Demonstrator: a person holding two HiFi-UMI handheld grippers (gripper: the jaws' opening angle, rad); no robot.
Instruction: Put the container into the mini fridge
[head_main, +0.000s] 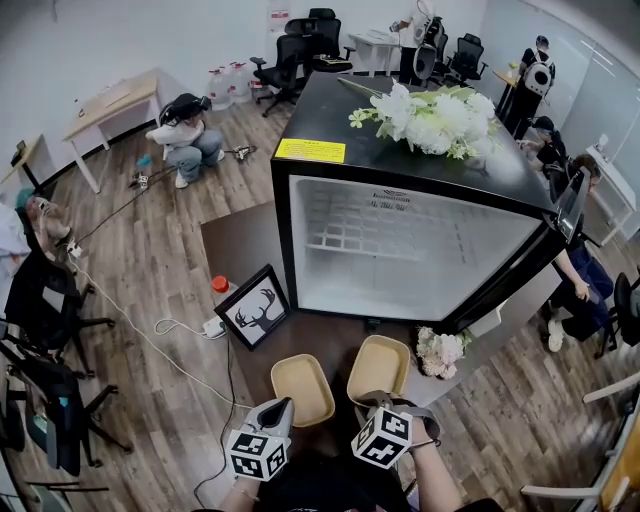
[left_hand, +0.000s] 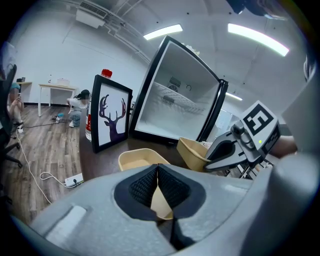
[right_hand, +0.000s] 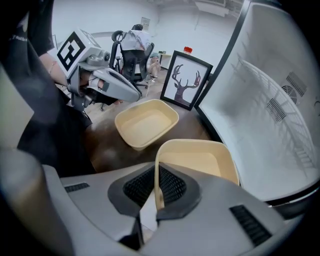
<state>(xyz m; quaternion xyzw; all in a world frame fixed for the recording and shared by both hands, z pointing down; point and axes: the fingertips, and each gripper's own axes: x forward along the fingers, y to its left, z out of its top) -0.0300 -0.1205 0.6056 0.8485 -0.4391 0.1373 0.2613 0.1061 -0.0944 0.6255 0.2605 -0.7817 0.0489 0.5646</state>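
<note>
The right container (right_hand: 200, 160) is at the near edge of the surface (head_main: 235, 250), just before the open mini fridge (head_main: 400, 240). The fingers of my right gripper (right_hand: 157, 172) pinch its near rim. The fingers of my left gripper (left_hand: 157, 170) are narrow on the near rim of the left container (head_main: 302, 388). I judge the grasp made; next I lift it level and carry it forward over the fridge's sill.

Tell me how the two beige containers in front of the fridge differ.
The right container is pinched at its rim by the jaws of the right gripper; the left container is ungripped. The right container tilts; the left container lies flat on the table. Both are empty and beige.
</note>
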